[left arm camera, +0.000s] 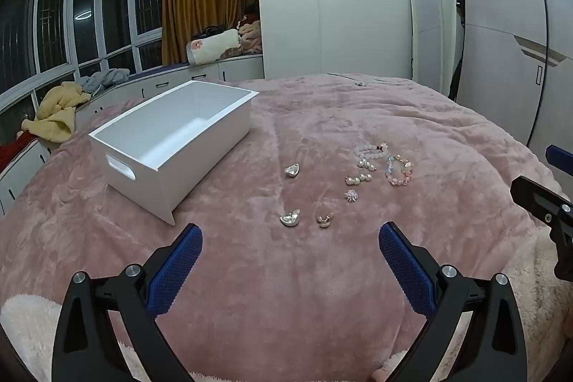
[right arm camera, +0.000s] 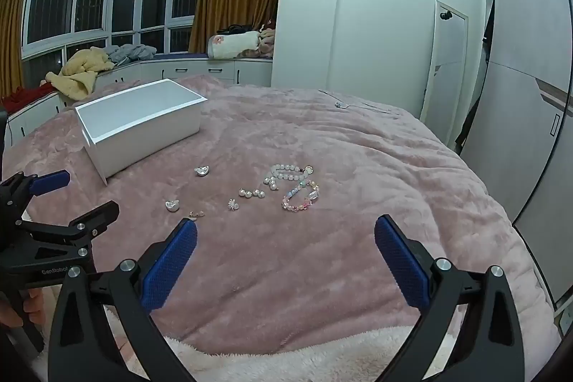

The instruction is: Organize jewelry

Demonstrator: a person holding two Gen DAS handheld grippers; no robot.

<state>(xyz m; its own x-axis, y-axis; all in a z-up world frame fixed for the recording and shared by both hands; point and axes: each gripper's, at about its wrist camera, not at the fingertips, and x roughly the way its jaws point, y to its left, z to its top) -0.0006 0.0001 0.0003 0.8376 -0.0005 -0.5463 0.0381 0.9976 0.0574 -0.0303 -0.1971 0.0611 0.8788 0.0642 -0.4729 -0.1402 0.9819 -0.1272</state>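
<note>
On the pink blanket lies loose jewelry: two silver earrings [left arm camera: 292, 170] [left arm camera: 290, 218], a rose-gold piece [left arm camera: 324, 220], a crystal flower [left arm camera: 350, 195], pearl earrings [left arm camera: 357, 179], a pale bead bracelet [left arm camera: 370, 151] and a colourful bead bracelet [left arm camera: 398, 170] [right arm camera: 301, 197]. A white box [left arm camera: 211, 145] [right arm camera: 150, 135] stands to their left, with nothing visible inside. My left gripper [left arm camera: 290, 233] is open just short of the nearest silver earring, holding nothing. My right gripper [right arm camera: 285, 226] is open and holds nothing, a short way before the colourful bracelet.
The pink blanket [left arm camera: 286, 292] covers a bed, with fluffy white fabric [right arm camera: 286, 360] at its near edge. A thin chain or cable [left arm camera: 361, 82] lies at the far side. Beyond are a window bench with clothes [left arm camera: 57, 113], a leaning mirror [left arm camera: 426, 31] and wardrobes.
</note>
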